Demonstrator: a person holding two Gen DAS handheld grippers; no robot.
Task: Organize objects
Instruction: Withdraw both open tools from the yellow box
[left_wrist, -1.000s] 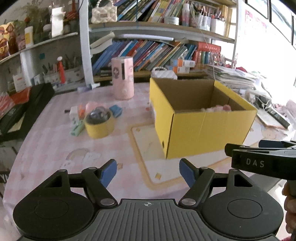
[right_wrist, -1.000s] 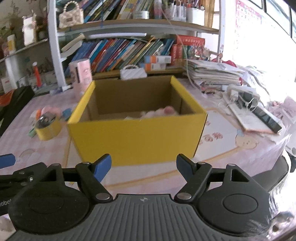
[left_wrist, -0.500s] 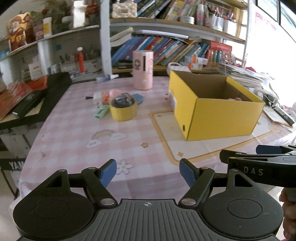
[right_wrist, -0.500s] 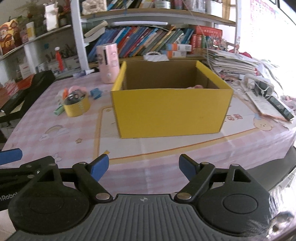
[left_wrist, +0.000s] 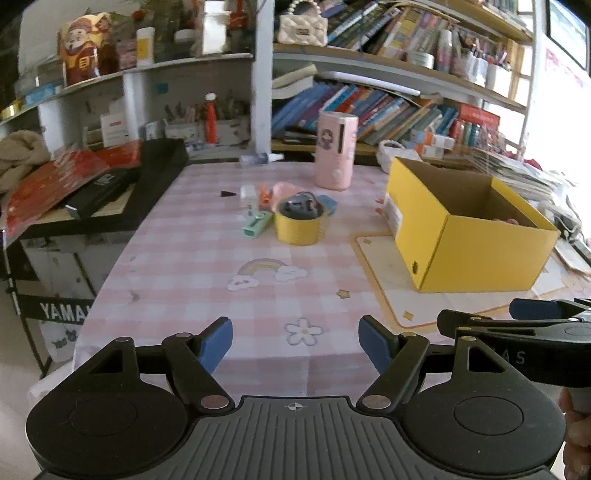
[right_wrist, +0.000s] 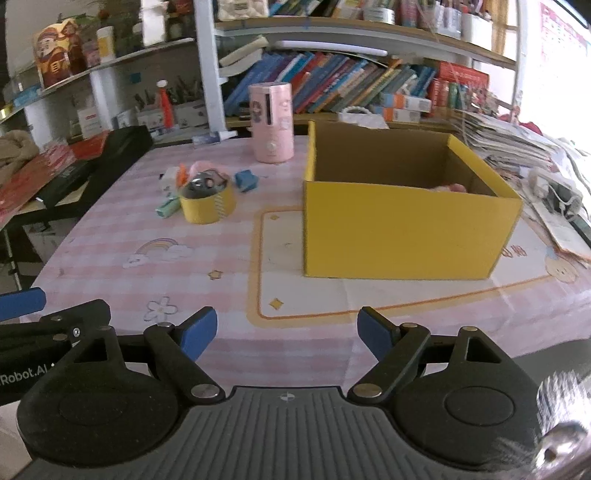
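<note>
Yellow box (right_wrist: 406, 229) stands open-topped on the right of the pink checked table (left_wrist: 207, 266), something pale pink, hard to identify, inside. Left gripper (left_wrist: 295, 341) and right gripper (right_wrist: 286, 332) hover near, jaws wide, empty; small items cluster far left around a yellow tape roll (right_wrist: 207, 206).

Plenty of bare tablecloth (right_wrist: 207, 280) is sitting open up front for a gripper to pass. The yellow box (right_wrist: 402, 229) is blocking the right side, the yellow tape roll (right_wrist: 207, 206) and small clutter are crowding the left, with a pink canister (right_wrist: 272, 123) standing behind.
</note>
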